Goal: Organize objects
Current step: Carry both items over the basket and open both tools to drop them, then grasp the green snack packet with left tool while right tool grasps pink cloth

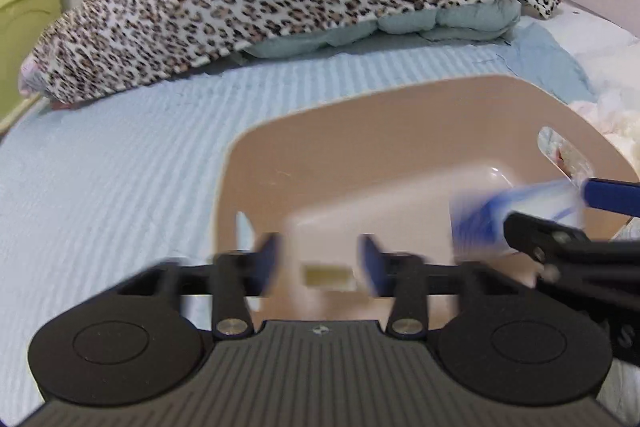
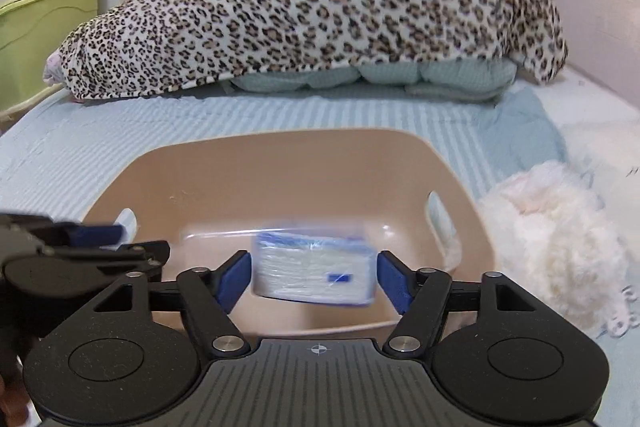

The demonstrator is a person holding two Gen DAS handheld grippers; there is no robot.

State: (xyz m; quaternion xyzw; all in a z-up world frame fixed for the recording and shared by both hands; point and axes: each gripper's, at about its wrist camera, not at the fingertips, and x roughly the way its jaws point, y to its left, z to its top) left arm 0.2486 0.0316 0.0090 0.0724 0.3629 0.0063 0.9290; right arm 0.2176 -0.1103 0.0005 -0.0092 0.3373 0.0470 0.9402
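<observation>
A tan plastic basket point(image 2: 304, 167) with handle slots sits on the bed; it also shows in the left wrist view point(image 1: 360, 131). A white and blue tissue pack point(image 2: 314, 269) is between the blue pads of my right gripper point(image 2: 314, 277), over the basket's inside; the pads stand slightly apart from the pack and the pack is blurred. In the left wrist view the pack point(image 1: 516, 215) is at the right with the right gripper's fingers point(image 1: 612, 195) around it. My left gripper point(image 1: 320, 261) is open and empty over the basket's near edge.
A leopard-print blanket point(image 2: 320, 15) over pale green bedding lies across the far side of the bed. A fluffy white item point(image 2: 556, 239) lies right of the basket. Green and cream drawers point(image 2: 44, 11) stand at the far left. The bed has a light blue ribbed cover point(image 1: 112, 167).
</observation>
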